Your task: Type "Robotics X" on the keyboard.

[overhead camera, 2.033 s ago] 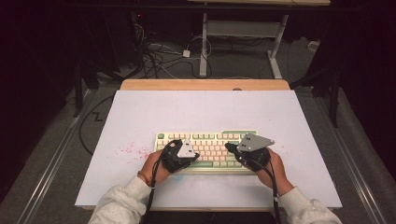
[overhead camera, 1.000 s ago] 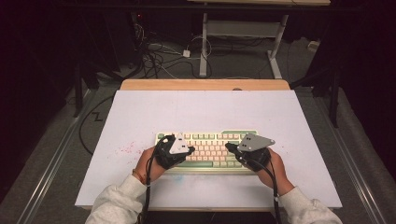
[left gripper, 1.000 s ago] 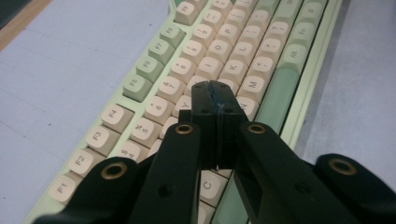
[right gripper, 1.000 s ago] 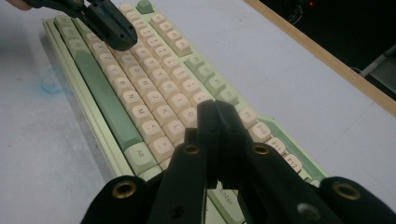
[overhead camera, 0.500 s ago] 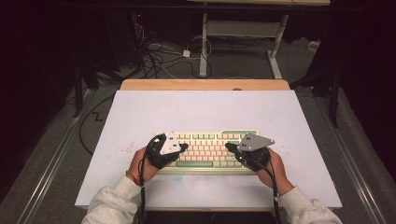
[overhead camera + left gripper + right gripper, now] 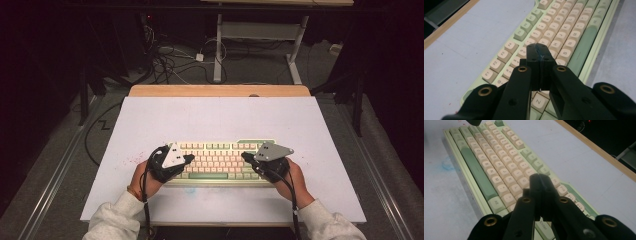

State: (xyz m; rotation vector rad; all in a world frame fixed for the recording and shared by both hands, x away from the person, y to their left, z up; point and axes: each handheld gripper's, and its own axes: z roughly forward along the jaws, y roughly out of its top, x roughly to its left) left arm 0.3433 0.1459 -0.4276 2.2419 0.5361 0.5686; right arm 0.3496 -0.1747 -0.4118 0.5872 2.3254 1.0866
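Note:
A pale green keyboard (image 6: 220,160) with cream keys lies near the front of the white table top. My left gripper (image 6: 188,158) hovers over the keyboard's left end, jaws pressed together with nothing between them. In the left gripper view its fingertips (image 6: 539,51) hang above the keyboard (image 6: 564,32) near the middle letter rows. My right gripper (image 6: 245,156) sits over the keyboard's right end, also shut and empty. In the right gripper view its fingertips (image 6: 539,178) point along the keyboard (image 6: 486,157), above the right-hand letter keys.
The white board (image 6: 220,120) lies on a wooden table whose far edge (image 6: 220,90) shows beyond it. Faint red specks (image 6: 131,159) and a blue smudge (image 6: 447,165) mark the board near the keyboard. Cables (image 6: 170,55) and a desk frame (image 6: 260,40) stand on the floor behind.
My left gripper has slid leftward along the keyboard toward its left end. The right gripper has stayed where it was.

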